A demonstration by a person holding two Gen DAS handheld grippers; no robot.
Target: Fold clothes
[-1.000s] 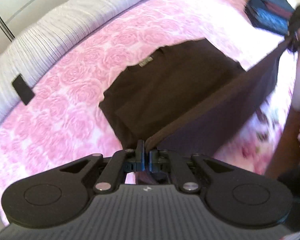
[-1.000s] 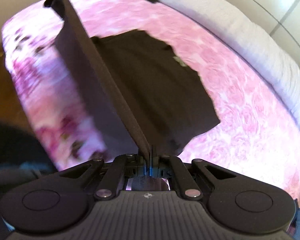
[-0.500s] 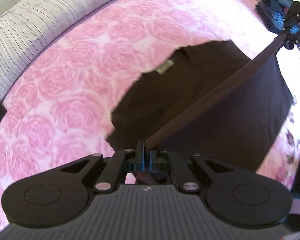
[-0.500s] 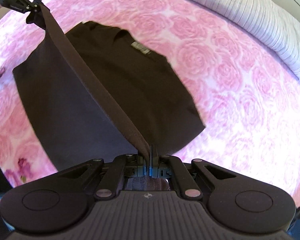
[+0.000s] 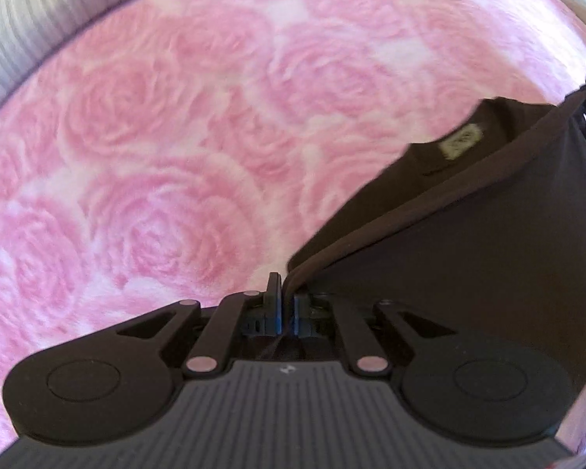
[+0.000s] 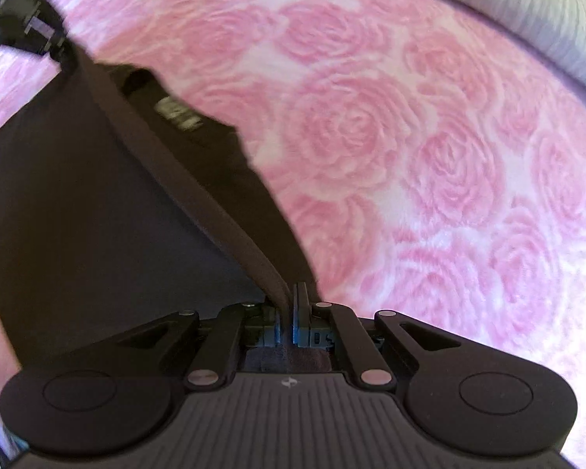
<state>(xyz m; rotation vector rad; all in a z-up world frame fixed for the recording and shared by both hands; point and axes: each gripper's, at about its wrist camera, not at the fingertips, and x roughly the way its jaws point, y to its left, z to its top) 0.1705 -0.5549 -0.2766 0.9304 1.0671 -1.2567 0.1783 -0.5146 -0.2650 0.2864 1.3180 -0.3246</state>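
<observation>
A: Shirt (image 5: pixel 488 258), dark brown, lies on the bed, over the pink rose-print bedspread (image 5: pixel 168 125). Lower part doubled up over the body; hem edge stretched taut between both tools.

B: Left hand-held gripper (image 5: pixel 287 297)?

A: Jaws pinched nearly together on one hem corner. Cloth leaves the pinch toward 2 o'clock in the left wrist view, running as a tight band to the other tool, partly visible at the 2 o'clock frame edge.

B: Right hand-held gripper (image 6: pixel 291 301)?

A: Same state: clamped narrow on the opposite hem corner. In the right wrist view the band runs off toward 10 o'clock, ending at the left tool, blurred, near the 10 o'clock edge.

B: Collar?

A: Neck label (image 5: pixel 463 141) shows at 2 o'clock in the left view, just beyond the taut edge; neckline lies flat on the bedspread. In the right view the label (image 6: pixel 175 115) sits at 10 o'clock, smeared, unreadable.

B: Surroundings?

A: Grey-white ribbed bedding (image 6: pixel 558 11) along the 1 o'clock rim of the right view, bordering the bedspread. Same material at 10 o'clock in the left view.
</observation>
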